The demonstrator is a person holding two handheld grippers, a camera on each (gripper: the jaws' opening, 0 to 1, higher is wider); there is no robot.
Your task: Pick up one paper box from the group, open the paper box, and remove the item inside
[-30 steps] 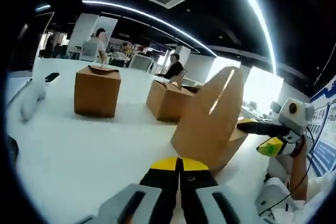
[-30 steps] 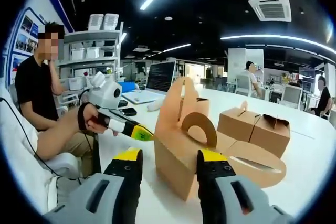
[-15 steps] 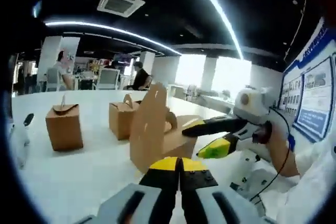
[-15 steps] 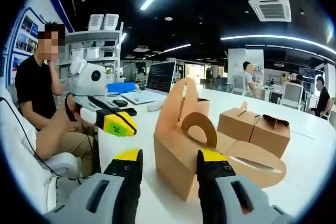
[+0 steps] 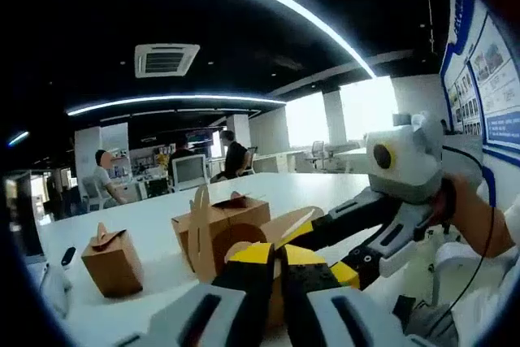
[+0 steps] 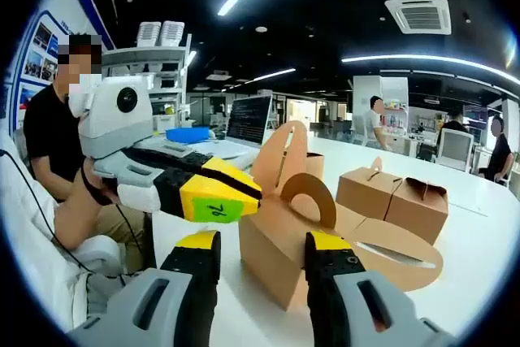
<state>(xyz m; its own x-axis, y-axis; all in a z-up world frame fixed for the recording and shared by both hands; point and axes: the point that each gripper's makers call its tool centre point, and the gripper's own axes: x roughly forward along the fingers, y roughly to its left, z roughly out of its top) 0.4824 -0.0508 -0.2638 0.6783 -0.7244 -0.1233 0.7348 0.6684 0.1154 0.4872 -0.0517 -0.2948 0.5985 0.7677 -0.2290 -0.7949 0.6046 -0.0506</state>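
Cardboard box (image 6: 280, 253), brown and matte with arched handle flaps raised open, stood at centre of the right gripper view on the smooth white table (image 6: 479, 237). Right gripper (image 6: 258, 251) had jaws apart, straddling the box's near corner. Left gripper (image 6: 231, 193), entering from the left, had its jaws together at the box's flap. Two closed boxes (image 6: 394, 197) sat side by side at right, bare tabletop around them.
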